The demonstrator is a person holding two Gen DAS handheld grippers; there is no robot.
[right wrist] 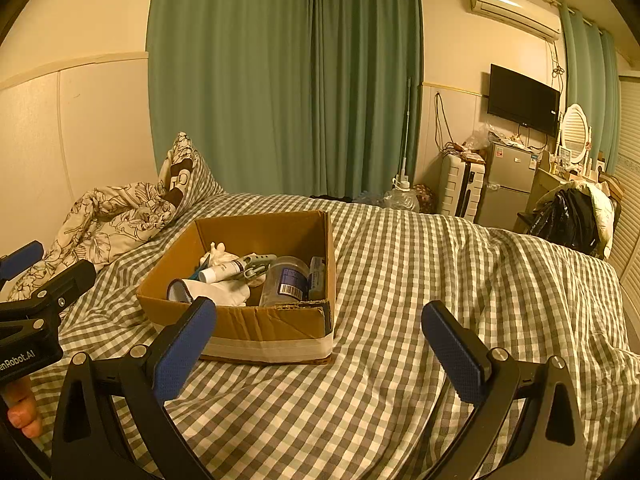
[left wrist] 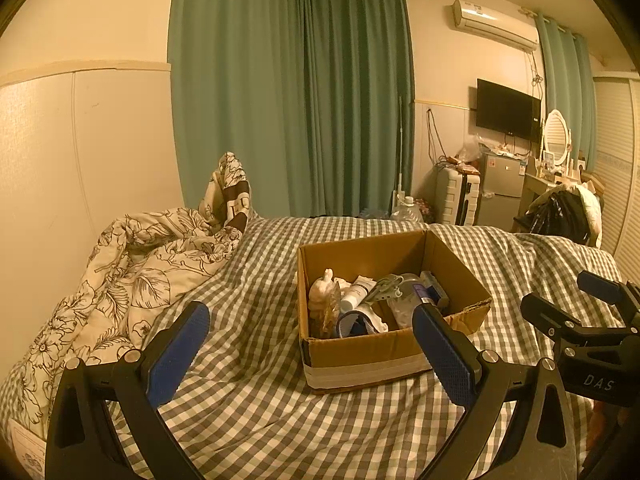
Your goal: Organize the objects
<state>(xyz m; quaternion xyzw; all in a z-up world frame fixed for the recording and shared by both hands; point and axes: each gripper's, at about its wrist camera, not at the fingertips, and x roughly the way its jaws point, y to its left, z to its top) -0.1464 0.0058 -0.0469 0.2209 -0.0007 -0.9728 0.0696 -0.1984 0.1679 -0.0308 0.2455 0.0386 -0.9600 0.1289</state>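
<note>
An open cardboard box (left wrist: 362, 354) sits on the checked bed cover (left wrist: 256, 400); it also shows in the right wrist view (right wrist: 264, 330). Inside lie a white tube (right wrist: 222, 269), a clear jar with a barcode label (right wrist: 285, 282), a grey clip tool (right wrist: 256, 264), white cloth (right wrist: 224, 290) and other small items. My left gripper (left wrist: 310, 346) is open and empty, just in front of the box. My right gripper (right wrist: 320, 338) is open and empty, to the right of the box; it shows in the left wrist view (left wrist: 568, 304).
A crumpled floral quilt (left wrist: 120, 276) lies at the left against the wall. Green curtains (left wrist: 292, 92) hang behind the bed. Beyond the bed's far right stand a suitcase (right wrist: 462, 188), a small fridge (right wrist: 508, 184), a dressing table and a chair with clothes (right wrist: 572, 216).
</note>
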